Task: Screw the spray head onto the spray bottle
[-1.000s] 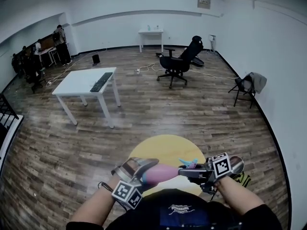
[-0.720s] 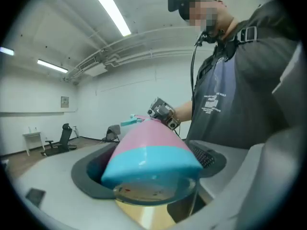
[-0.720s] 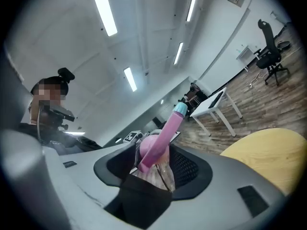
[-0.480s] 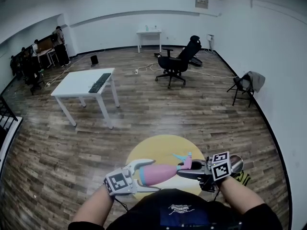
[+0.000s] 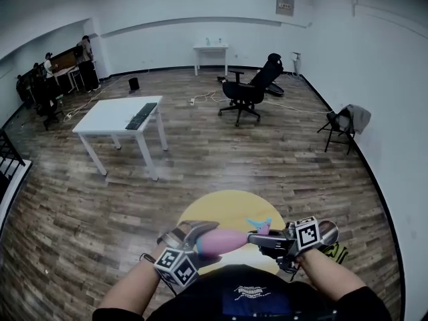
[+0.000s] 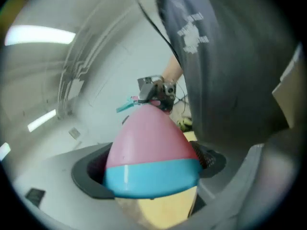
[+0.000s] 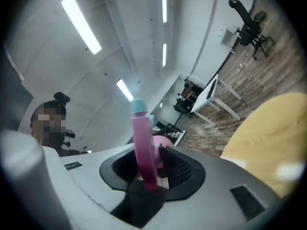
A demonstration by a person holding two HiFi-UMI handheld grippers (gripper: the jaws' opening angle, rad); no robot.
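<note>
Pink bottle [image 5: 224, 241] in left gripper [image 5: 204, 238]; right gripper [image 5: 261, 239] just closed on spray head [image 5: 260, 227].

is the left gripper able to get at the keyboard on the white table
Probably not: the left gripper is shut on the spray bottle, and the keyboard lies far off across the floor.

White walls [image 5: 167, 42], wooden floor [image 5: 267, 156], white table [image 5: 107, 118]

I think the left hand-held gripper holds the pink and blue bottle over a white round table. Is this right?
Not quite. The round table under the bottle is yellow, not white, as the head view shows. The left hand-held gripper does hold the pink and blue bottle over it.
</note>
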